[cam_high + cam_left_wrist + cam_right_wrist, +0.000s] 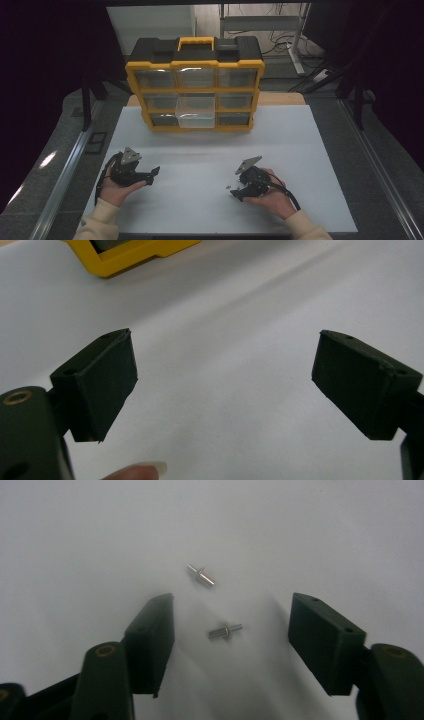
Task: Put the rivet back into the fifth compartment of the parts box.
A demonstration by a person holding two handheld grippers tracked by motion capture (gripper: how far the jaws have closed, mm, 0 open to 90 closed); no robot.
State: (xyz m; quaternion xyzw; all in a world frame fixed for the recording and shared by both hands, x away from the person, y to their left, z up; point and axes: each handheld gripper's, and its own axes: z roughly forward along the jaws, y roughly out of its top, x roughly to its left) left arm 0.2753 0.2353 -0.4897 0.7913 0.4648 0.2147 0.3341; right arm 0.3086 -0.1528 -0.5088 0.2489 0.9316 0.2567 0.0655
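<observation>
Two small metal pins lie on the white tabletop point(210, 155). In the right gripper view the nearer pin point(226, 630) lies between the jaws of my right gripper point(231, 605), touching neither pad, and the farther pin point(201, 575) sits just beyond the fingertips. The right gripper point(235, 192) is open and held low over the table at the front right. My left gripper point(151, 175) rests at the front left, jaws wide open. In its own view the left gripper point(225, 345) has only bare table between the pads.
A yellow and black drawer organizer point(195, 65) stands upright at the table's far side. Its clear middle drawer point(196, 112) is pulled out toward me. A corner of the organizer point(125, 255) shows in the left gripper view. A fingertip point(137, 472) sits at that view's bottom.
</observation>
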